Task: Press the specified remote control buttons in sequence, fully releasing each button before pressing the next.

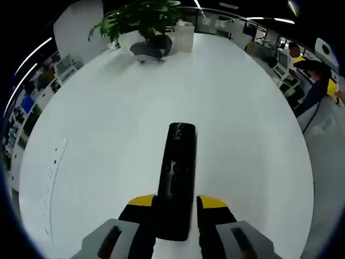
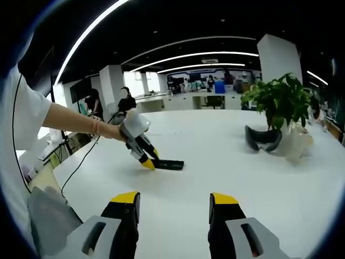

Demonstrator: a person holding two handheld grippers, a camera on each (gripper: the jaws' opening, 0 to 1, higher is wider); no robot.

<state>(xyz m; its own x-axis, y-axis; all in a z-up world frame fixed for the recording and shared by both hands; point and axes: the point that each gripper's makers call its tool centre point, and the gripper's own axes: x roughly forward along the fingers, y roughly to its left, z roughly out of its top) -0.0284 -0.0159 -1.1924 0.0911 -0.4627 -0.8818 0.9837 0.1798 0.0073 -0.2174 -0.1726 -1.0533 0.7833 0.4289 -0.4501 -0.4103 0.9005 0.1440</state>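
Observation:
A long black remote control [image 1: 176,175] lies lengthwise on the white table [image 1: 108,135], its near end between the yellow-tipped jaws of my left gripper [image 1: 176,202], which is shut on it. From the right gripper view the same remote [image 2: 168,164] sticks out of the left gripper [image 2: 146,160], held low over the table by a person's hand [image 2: 110,131]. My right gripper [image 2: 173,198] hangs open above the table, well short of the remote, with nothing between its jaws.
A potted green plant [image 1: 141,19] stands at the table's far end beside a dark curved object [image 1: 151,49] and a clear container [image 1: 184,35]. People [image 1: 302,62] sit at desks beyond the table's right edge. A cable [image 2: 81,164] trails off the table's left side.

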